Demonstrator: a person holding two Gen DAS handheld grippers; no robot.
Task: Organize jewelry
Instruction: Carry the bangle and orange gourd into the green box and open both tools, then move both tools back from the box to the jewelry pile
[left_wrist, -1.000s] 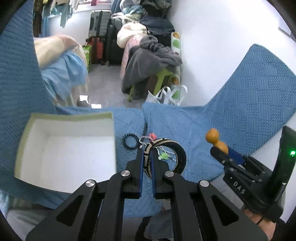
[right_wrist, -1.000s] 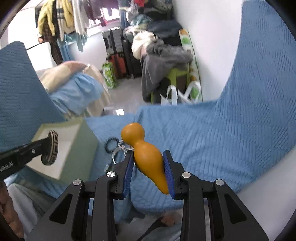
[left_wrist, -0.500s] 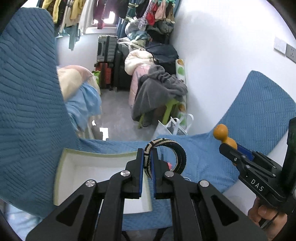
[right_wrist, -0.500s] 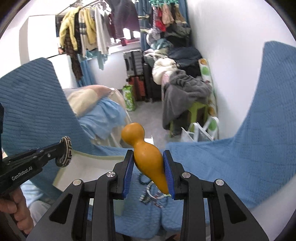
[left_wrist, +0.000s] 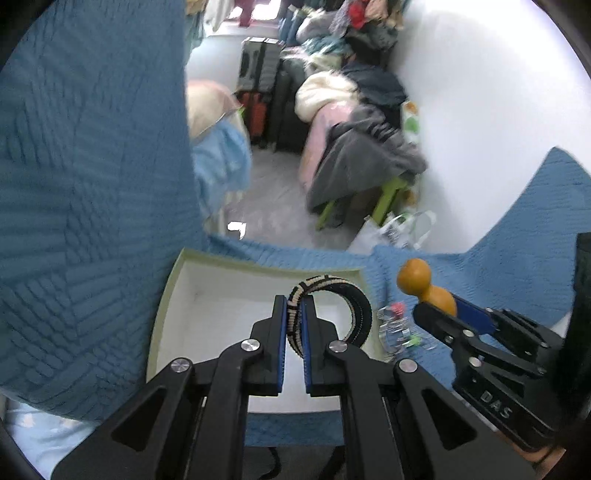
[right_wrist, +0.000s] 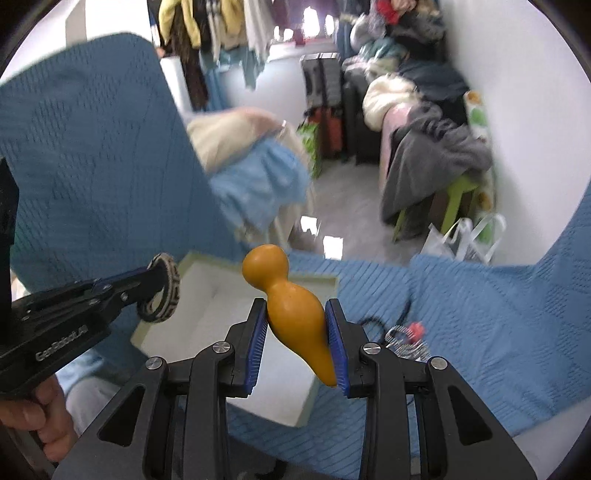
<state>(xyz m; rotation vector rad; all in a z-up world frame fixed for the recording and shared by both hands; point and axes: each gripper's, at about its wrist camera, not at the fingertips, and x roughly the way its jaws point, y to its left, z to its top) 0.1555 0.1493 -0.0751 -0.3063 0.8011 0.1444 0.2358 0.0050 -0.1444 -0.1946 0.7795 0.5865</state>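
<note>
Since both hands carry a piece over the same container, the placing turns on how each piece hangs above the box mouth:

Container: the open, pale-green cardboard box with a white inside (left_wrist: 236, 321) rests on the blue quilted cover (left_wrist: 92, 221), its mouth facing up.

Left jaws: the left gripper (left_wrist: 294, 314) has its blue pads pressed almost together, pinching the rim of the black-and-cream woven bangle (left_wrist: 354, 306).

Bangle, place: it stands on edge, its ring curving away to the right of the pads, over the right part of the box's white floor; by the look of it, it hangs above the floor, not on it.

Right jaws: the right gripper (right_wrist: 297, 339) is part-spread and clamped on the fat lower body of the smooth mustard-yellow gourd-shaped ornament (right_wrist: 291, 306).

Gourd, long axis: it runs from near-right to far-left, the small round head sticking out past the fingertips, above the box's far right corner.

Nearer hand: probably the left; its piece is already well inside the box outline, while the gourd sits near the right wall.

Still loose: a small heap of rings and a red bit (right_wrist: 406, 338) lies on the cover just right of the box.
</note>
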